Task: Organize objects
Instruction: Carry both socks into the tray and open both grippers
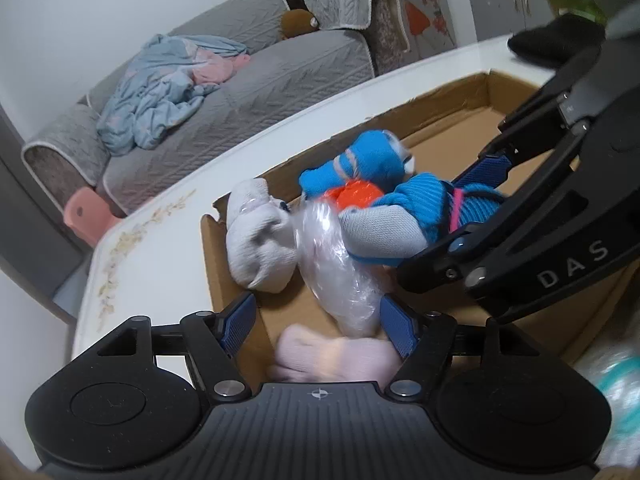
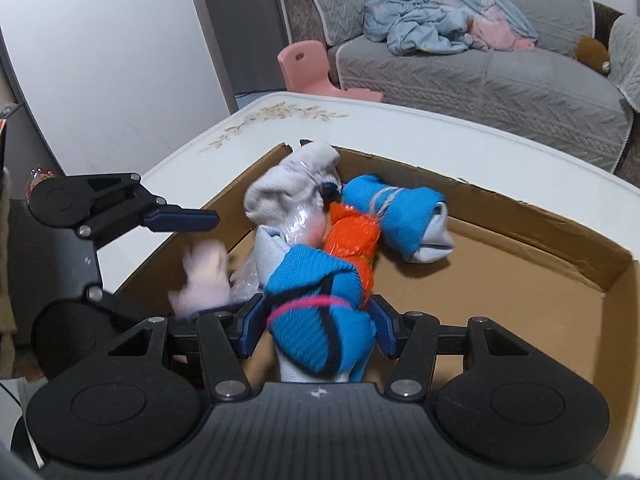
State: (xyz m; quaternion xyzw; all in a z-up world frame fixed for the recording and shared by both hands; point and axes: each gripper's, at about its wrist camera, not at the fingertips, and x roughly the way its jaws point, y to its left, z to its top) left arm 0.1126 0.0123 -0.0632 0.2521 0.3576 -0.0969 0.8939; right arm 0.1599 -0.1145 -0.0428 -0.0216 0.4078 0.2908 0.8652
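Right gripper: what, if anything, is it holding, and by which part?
The right gripper clamps the blue knitted sock bundle across its middle, beside the pink elastic band.

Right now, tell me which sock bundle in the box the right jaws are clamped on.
The blue bundle tied with pink string, nearest the camera; the other blue bundle and the white one lie free.

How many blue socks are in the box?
2. One blue sock is gripped by the right gripper; the other blue sock lies farther back in the box, beside the orange bag. More could be hidden underneath.
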